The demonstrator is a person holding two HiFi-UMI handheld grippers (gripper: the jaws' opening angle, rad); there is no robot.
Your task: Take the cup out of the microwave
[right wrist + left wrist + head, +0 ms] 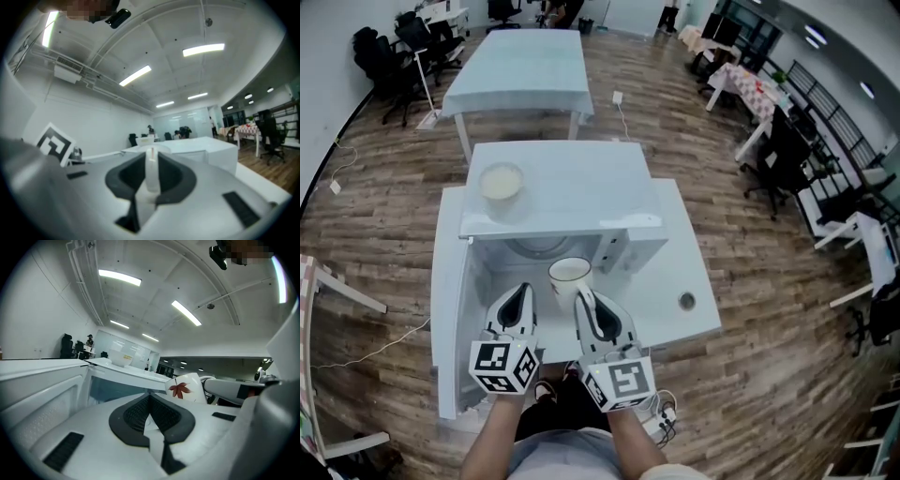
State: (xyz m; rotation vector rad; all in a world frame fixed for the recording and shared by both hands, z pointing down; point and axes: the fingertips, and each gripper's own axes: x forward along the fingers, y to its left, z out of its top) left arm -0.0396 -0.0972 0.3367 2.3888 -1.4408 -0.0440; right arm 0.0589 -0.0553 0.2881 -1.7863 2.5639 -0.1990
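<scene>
White table bears the microwave, at whose open mouth the cup hangs by its handle in the right gripper's narrow pinch, left gripper closed and empty: withdrawal step, probably nearly done, next needing a level pull-back to bare tabletop.

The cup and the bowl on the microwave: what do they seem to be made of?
The cup looks like glazed ceramic: white, smooth, with a red leaf printed on its side. The bowl on the microwave is cream-white and plain; ceramic or plastic, I cannot tell at this size.
</scene>
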